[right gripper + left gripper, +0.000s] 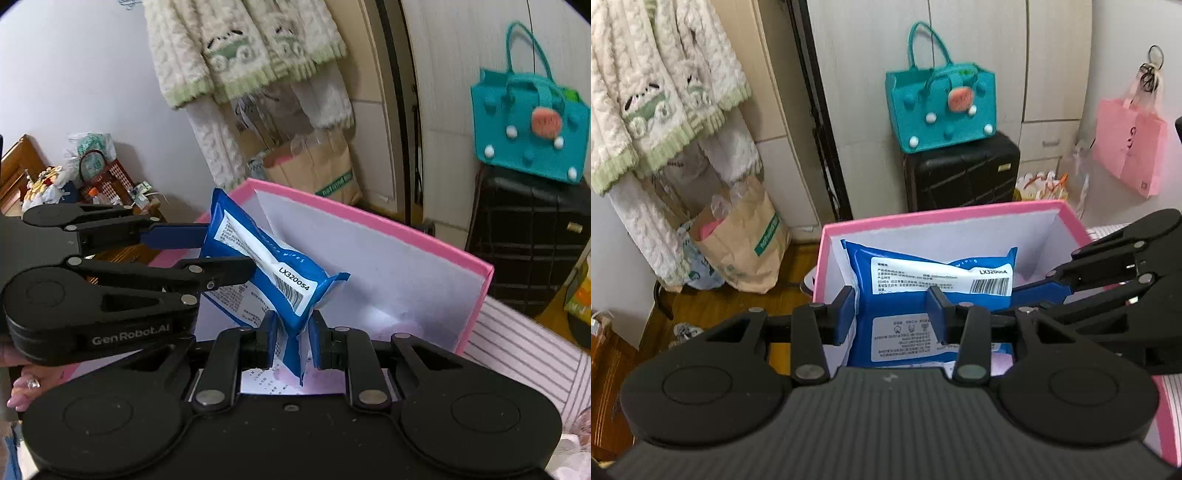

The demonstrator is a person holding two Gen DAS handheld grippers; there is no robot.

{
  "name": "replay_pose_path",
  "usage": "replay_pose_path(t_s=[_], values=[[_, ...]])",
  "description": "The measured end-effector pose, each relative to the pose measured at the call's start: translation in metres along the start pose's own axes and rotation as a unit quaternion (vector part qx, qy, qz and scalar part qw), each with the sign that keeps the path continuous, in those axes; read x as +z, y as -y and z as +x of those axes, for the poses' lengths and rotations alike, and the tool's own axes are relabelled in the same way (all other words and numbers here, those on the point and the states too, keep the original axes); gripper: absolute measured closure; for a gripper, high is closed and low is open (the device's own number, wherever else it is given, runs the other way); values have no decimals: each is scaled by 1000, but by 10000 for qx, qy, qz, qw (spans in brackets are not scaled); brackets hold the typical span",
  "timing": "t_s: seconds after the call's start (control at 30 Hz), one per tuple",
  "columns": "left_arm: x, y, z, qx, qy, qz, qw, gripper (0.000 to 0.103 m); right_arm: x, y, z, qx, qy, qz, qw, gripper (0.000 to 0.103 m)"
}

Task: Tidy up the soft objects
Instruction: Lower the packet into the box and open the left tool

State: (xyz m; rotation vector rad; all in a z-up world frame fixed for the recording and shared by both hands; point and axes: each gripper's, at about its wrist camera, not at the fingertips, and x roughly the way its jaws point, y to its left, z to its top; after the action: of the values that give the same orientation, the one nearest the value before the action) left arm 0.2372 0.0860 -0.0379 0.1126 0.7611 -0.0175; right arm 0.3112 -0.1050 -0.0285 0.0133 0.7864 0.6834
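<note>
Right wrist: blue wipes pack (273, 273) clamped in both jaws, above pink box (424, 236).

Blue wipes pack (258, 266), white-labelled; pink box (945, 216), white inside; bedding (524, 354) seemingly pink-striped.

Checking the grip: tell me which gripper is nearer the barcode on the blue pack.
Right. The right gripper pinches the blue pack at its end below the barcode; the left gripper clamps its opposite end.
</note>
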Motion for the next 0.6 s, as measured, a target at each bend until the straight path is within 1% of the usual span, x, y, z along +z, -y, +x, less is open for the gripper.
replay_pose_path(t_s=[0.1,0.17,0.27,0.33,0.4,0.47,0.53,0.6], values=[[0,0,6,57,-81,-29,9999,64,0,2,6,-1,-76,-7,10000,81],[0,3,8,126,-96,63,9999,64,1,3,8,-53,-88,-55,9999,81],[1,6,14,161,-264,94,9995,64,4,2,10,-234,-156,-183,9994,80],[2,6,16,215,-283,108,9993,64,5,-2,10,-374,-162,-341,9986,79],[1,8,14,373,-111,158,9991,61,5,-6,8,-449,-105,-487,9977,78],[0,9,9,534,86,222,9983,61,5,-11,6,-642,-47,-639,9959,78],[0,9,2,529,197,235,9981,60,6,-13,2,-688,39,-681,9953,78],[-1,8,-6,458,241,221,9984,60,5,-13,-4,-622,36,-620,9961,78]])
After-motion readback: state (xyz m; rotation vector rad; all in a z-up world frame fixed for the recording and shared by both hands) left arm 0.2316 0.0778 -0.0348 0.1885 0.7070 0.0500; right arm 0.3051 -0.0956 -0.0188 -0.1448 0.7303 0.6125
